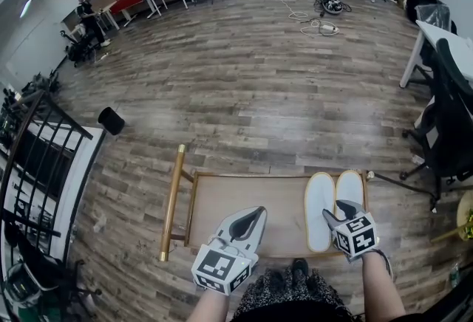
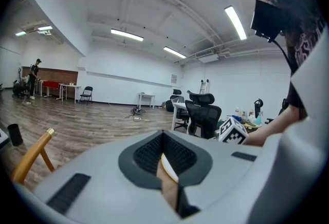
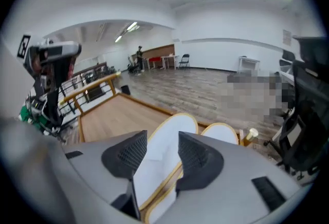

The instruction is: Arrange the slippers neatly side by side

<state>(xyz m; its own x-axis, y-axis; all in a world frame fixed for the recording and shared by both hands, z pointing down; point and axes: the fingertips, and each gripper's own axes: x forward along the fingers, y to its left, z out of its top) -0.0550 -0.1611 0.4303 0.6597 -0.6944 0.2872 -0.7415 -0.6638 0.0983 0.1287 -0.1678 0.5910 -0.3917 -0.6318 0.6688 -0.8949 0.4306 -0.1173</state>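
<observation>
Wood cart [image 1: 236, 199] w/ slippers [image 1: 319, 202] paired; R gripper [image 1: 346, 207] jaws apart.

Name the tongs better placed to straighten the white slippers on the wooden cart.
Right. The right tongs hang open directly over the white slippers, which lie side by side at the wooden cart's right end. The left tongs are shut over bare wood, apart from them.

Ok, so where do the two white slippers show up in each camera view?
Head view: white slippers lie side by side at the right of the wooden cart, under the right gripper.
Left gripper view: only a thin white sliver in the gap below the jaws, perhaps a slipper's edge.
Right gripper view: centre, one between the open jaws, the other beside it.
Shared landmark: the cart's gold handle.
</observation>
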